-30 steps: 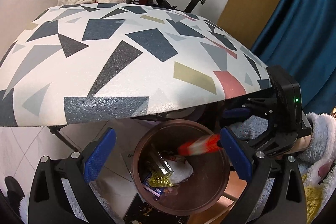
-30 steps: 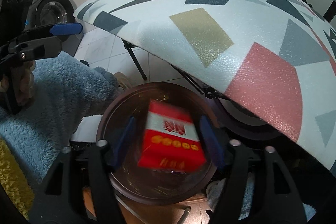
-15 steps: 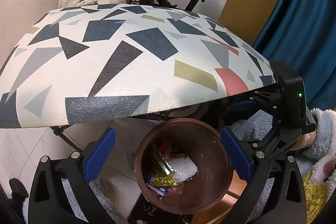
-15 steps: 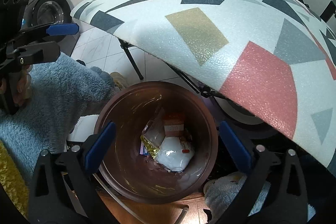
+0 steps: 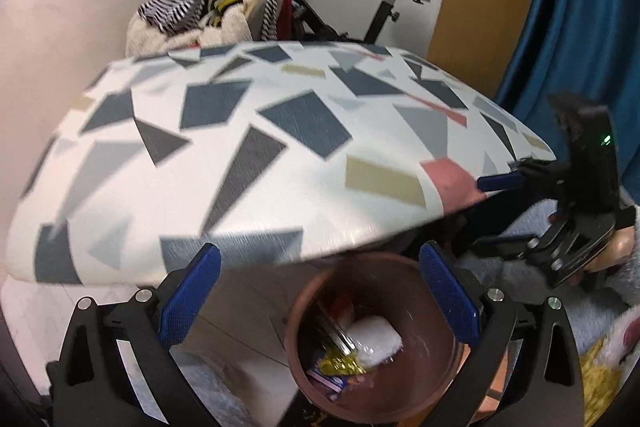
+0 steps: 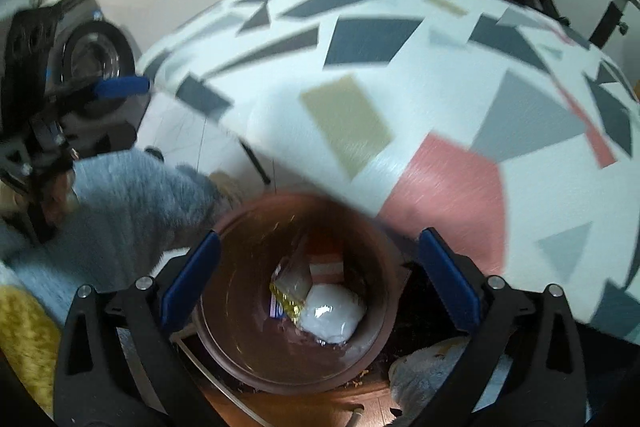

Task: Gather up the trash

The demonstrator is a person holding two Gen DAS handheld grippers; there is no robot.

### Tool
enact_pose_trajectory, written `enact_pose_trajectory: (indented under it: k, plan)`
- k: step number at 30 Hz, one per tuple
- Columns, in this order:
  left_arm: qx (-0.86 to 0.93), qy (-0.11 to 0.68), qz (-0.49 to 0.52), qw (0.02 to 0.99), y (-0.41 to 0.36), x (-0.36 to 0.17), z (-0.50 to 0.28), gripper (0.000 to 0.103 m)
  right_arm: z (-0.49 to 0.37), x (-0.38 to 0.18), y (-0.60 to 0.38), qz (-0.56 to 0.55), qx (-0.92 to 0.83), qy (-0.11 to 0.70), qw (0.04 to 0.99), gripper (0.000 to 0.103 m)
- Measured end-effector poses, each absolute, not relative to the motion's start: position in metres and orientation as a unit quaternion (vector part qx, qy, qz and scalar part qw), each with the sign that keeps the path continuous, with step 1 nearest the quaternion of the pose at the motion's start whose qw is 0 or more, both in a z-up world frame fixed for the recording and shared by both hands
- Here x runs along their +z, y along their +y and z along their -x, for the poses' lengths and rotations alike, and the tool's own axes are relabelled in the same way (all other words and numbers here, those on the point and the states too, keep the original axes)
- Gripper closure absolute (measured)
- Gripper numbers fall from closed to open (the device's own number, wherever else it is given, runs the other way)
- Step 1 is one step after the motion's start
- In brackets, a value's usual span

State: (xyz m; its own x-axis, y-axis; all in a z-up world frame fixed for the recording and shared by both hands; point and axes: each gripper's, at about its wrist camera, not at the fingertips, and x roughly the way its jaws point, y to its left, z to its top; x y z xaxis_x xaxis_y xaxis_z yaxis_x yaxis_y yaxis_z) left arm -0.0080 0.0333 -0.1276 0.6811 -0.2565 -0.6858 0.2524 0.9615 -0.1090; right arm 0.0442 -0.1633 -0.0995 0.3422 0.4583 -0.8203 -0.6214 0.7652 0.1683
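- The bench (image 5: 280, 155), a folding one under a white cover with dark, grey, tan and pink patches, fills the upper part of both views; no litter shows on the part in sight.
- The brown waste bin (image 6: 240, 355) stands on the floor below the bench's near edge, open-topped; its rim looks stiff and would take a bump.
- Inside it lies the trash (image 6: 332, 311): a white crumpled wad, a clear and gold wrapper, a red-and-white carton and a small blue-edged pack. All of it looks light; the film is likely slippery and crushes easily, so any more of the kind is best pinched across a fold or by a carton's flat sides.
- The right tool (image 6: 320, 291) hangs over the bin's mouth, pitched steeply down, jaws spread wide and empty.
- The left tool (image 5: 320, 307) sits left of the bin, tilted down less steeply, also wide with nothing between its pads.
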Motion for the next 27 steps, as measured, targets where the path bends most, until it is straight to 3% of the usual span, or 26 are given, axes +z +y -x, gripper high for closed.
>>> enact_pose_trajectory:
  k: [14, 27]
  plan:
    - [-0.1, 0.261, -0.024, 0.96, 0.019, 0.005, -0.03, 0.006, -0.084, 0.039, -0.19, 0.099, 0.26, 0.358, 0.891, 0.006]
    - [-0.05, 0.238, -0.013, 0.97, 0.021, 0.047, -0.034, 0.006, -0.092, 0.088, -0.2, 0.08, 0.245, 0.323, 0.911, 0.006]
